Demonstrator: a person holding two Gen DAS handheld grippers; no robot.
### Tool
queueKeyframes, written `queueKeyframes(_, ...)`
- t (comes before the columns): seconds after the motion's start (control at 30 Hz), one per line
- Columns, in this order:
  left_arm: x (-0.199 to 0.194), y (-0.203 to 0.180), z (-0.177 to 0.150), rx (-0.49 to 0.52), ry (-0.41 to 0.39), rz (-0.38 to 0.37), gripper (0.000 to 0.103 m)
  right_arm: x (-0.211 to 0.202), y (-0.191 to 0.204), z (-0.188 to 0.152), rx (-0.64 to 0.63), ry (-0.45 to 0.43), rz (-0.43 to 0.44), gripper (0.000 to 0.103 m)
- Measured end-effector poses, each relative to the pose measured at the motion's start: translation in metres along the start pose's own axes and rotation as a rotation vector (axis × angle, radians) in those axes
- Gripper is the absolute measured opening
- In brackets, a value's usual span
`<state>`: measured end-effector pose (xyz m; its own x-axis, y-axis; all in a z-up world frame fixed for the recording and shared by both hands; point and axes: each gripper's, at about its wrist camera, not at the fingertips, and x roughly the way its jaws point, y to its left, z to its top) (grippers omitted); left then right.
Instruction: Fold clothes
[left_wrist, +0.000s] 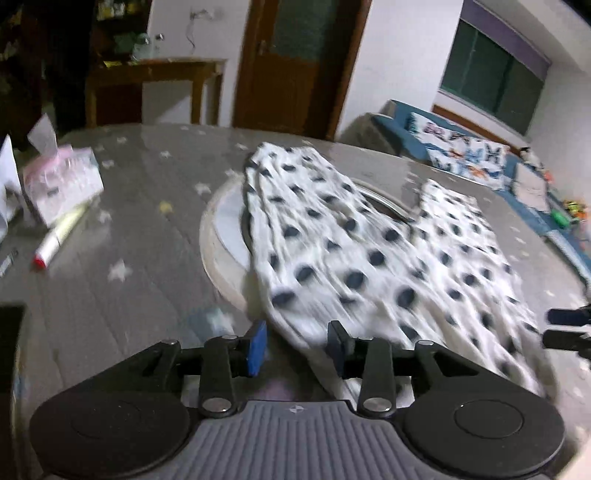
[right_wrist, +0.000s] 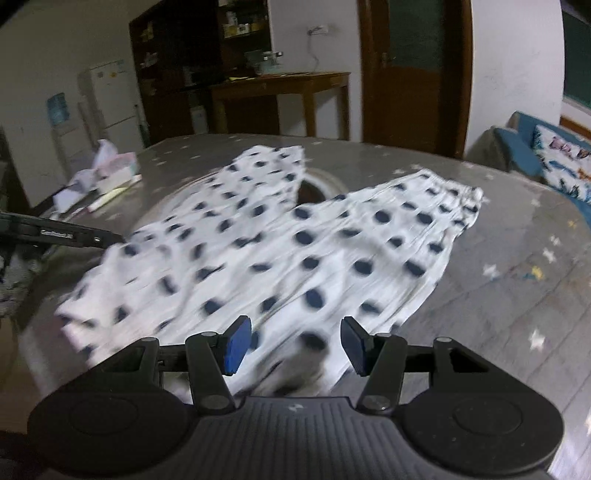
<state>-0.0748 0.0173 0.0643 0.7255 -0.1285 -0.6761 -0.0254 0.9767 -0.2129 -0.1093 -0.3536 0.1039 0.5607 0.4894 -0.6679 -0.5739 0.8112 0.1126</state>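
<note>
- Polka-dot trousers, white with dark dots, lie spread flat on your table; in the left wrist view their two legs run away from you, parted at the far end over a round inset in the tabletop.
- Your left gripper stands with its jaws partly apart; the near edge of the trousers lies between the blue pads, yet the pads do not press on it, so nothing is held.
- Left side of the table, same view: a tissue pack and, just nearer, a pale tube with a red cap.
- Far right of that view: a blue sofa with a printed cushion, beneath a dark window.
- Your other gripper's black finger parts show at the right edge of this view.
- Right wrist view: the trousers fill the middle of the table, waist end near you, legs reaching to the far side, blurred.
- Your right gripper has its jaws about half open, above the near hem; the cloth passes under the gap, the pads clear of it, gripping nothing.
- Left of that view: the tissue pack by the table's far left edge, and a dark flat device at the left border.
- Background: a wooden side table and a brown door.
</note>
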Motion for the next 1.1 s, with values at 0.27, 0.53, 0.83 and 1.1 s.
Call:
queueKeyframes(0.27,-0.01,-0.011,-0.022,-0.021,0.05,-0.066,0.046,-0.016,0.01,-0.036,0.129,0.078,0.099,0.048)
queueKeyframes(0.53,-0.014,-0.003,-0.034,-0.122,0.104,-0.132,0.04,-0.008,0.016,-0.051,0.218,0.095,0.159,0.028)
queueKeyframes(0.83,-0.034,0.006,-0.038,-0.178,0.077,-0.179,0.043,-0.012,0.016,-0.052,0.249,0.058,0.154,0.013)
queueKeyframes(1.1,-0.03,0.002,-0.046,-0.188,0.101,-0.191,0.039,-0.021,0.02,-0.049,0.224,0.035,0.142,0.012)
